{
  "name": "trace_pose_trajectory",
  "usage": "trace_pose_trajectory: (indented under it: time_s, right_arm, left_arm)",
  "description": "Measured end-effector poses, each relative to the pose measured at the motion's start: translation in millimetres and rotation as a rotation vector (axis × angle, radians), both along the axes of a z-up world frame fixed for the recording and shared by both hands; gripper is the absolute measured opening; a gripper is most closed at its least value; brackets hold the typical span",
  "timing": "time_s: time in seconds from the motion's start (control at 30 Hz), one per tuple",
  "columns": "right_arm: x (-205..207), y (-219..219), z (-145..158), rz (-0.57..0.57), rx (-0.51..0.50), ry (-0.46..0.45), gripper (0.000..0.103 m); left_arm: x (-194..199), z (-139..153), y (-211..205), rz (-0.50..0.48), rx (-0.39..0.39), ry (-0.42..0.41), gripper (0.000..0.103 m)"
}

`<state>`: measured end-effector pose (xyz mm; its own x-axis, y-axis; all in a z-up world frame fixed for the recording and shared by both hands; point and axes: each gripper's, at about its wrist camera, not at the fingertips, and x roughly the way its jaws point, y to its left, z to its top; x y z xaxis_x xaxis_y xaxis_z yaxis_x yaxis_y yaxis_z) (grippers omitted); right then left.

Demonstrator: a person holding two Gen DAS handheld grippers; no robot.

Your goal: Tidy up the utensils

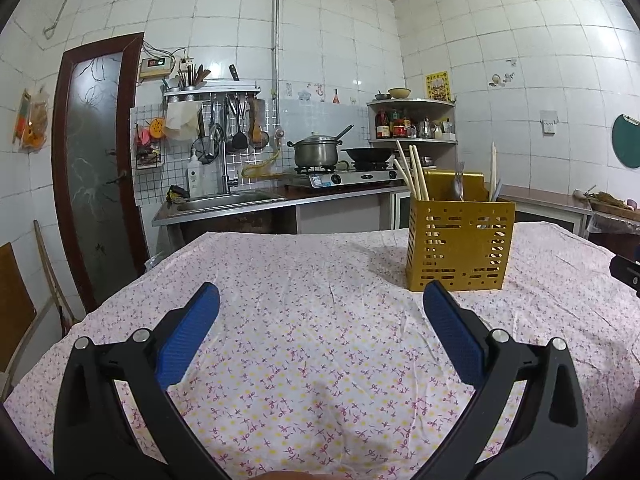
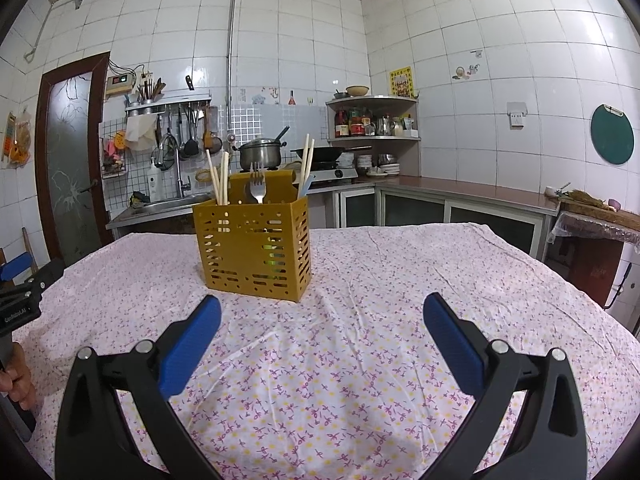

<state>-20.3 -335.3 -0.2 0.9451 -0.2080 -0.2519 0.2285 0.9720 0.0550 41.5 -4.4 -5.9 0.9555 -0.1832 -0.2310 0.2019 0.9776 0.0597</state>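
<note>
You are working at a table (image 1: pixel 304 320) covered with a white cloth printed with small pink and yellow flowers, in a kitchen with white tiled walls; behind it runs a counter with a sink (image 1: pixel 228 200), a gas stove carrying a lidded steel pot (image 1: pixel 316 151) and a dark wok (image 1: pixel 368 154), a corner shelf of bottles, and a brown door with frosted glass at the left. Your left hand-held gripper (image 1: pixel 320 292) hangs just above the cloth with its blue-padded fingers spread wide, holding nothing and touching nothing. Your right hand-held gripper (image 2: pixel 322 306) is likewise wide apart and empty over the cloth. The yellow slotted utensil holder (image 2: pixel 254 246) stands upright on the table, with chopsticks (image 2: pixel 220 180) in its left end, a fork (image 2: pixel 257 188) in the middle and more chopsticks at the right end. It sits ahead of the right hand-held gripper, slightly toward its left finger, and ahead and to the right of the left one, just beyond its right fingertip.
</note>
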Motion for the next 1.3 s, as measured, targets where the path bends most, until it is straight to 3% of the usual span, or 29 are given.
trace_pose_trajectory:
  time_s: [1.3]
  right_arm:
    - [4.8,-0.7,-2.7,0.008,0.006,0.013,0.099]
  left_arm:
    - [-0.9,0.6,7.4,-0.003,-0.023,0.003,0.098]
